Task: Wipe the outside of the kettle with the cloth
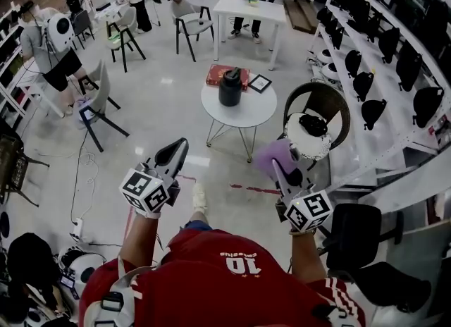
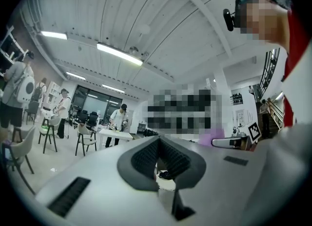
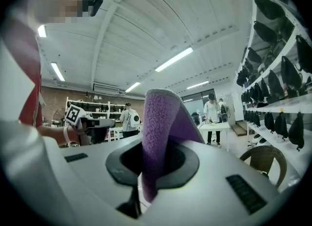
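**Q:** What is at the left?

**A:** The left gripper (image 1: 176, 151), held in the air. Its jaws are closed together with nothing between them.

**Q:** And in the centre?

**A:** The dark kettle (image 1: 230, 87) stands upright on the round table (image 1: 262, 113), well apart from both grippers. A red book (image 1: 220, 74) and a small frame (image 1: 259, 83) lie just beside it.

**Q:** At the right?

**A:** The right gripper (image 1: 278, 170) has its jaws clamped on the purple cloth (image 1: 271, 155), which stands in a loose fold past the tips. A wicker chair (image 1: 320, 100) stands near the table.

**Q:** What could go wrong from here?

**A:** Wiping has probably not begun. With nothing bracing the kettle, a one-sided push from the cloth could slide or tip it. A wide stroke could knock the book or the frame. The cloth could also drag out of the jaws if it catches on the handle.
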Available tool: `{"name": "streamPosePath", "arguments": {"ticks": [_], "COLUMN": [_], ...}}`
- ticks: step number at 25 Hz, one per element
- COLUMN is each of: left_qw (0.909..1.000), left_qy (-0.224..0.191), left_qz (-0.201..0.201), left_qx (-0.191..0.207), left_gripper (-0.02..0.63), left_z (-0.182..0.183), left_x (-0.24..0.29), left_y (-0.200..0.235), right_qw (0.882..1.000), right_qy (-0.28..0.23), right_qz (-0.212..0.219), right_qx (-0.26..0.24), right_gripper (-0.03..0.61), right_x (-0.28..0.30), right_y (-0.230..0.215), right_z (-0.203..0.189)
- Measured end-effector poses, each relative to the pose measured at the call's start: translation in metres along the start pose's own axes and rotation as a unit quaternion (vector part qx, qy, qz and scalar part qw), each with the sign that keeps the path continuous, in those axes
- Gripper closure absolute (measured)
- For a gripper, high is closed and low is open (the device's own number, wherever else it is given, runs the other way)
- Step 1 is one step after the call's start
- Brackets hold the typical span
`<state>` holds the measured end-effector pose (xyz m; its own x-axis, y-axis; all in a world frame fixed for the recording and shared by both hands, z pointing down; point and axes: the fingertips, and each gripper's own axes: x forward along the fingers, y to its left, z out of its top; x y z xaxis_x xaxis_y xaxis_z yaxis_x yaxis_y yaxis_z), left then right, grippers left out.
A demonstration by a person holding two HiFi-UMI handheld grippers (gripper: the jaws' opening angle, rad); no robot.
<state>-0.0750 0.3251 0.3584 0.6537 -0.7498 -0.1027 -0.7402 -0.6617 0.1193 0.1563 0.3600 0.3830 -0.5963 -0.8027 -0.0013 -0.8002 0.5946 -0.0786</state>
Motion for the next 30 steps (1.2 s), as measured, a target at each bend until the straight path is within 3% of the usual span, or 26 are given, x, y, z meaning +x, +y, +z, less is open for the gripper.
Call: {"name": "streamPosePath", "arguments": {"ticks": [10, 17, 30], "left_qw": [0.9998, 0.9995, 0.9977], "left_qy": [0.001, 0.003, 0.009], "left_qz": [-0.006, -0.024, -0.063], "left_qx": [-0.016, -0.021, -0.024], "left_gripper": [0.607, 0.607, 0.607], "left_z": [-0.014, -0.019, 0.008], "left_x": [0.034, 0.088, 0.187], "left_y": [0.037, 0.076, 0.178], "right_qw": [1.000, 1.000, 0.997], "right_qy": [0.002, 0.015, 0.024], "right_qz": [0.001, -0.027, -0.074], "right_qx": [0.003, 0.000, 0.008], "right_gripper": [0.534, 0.534, 0.534], "right_x": [0.041, 0.085, 0.195], "right_y": [-0.020, -0.060, -0.123], "right_z": [0.000, -0.003, 0.018]}}
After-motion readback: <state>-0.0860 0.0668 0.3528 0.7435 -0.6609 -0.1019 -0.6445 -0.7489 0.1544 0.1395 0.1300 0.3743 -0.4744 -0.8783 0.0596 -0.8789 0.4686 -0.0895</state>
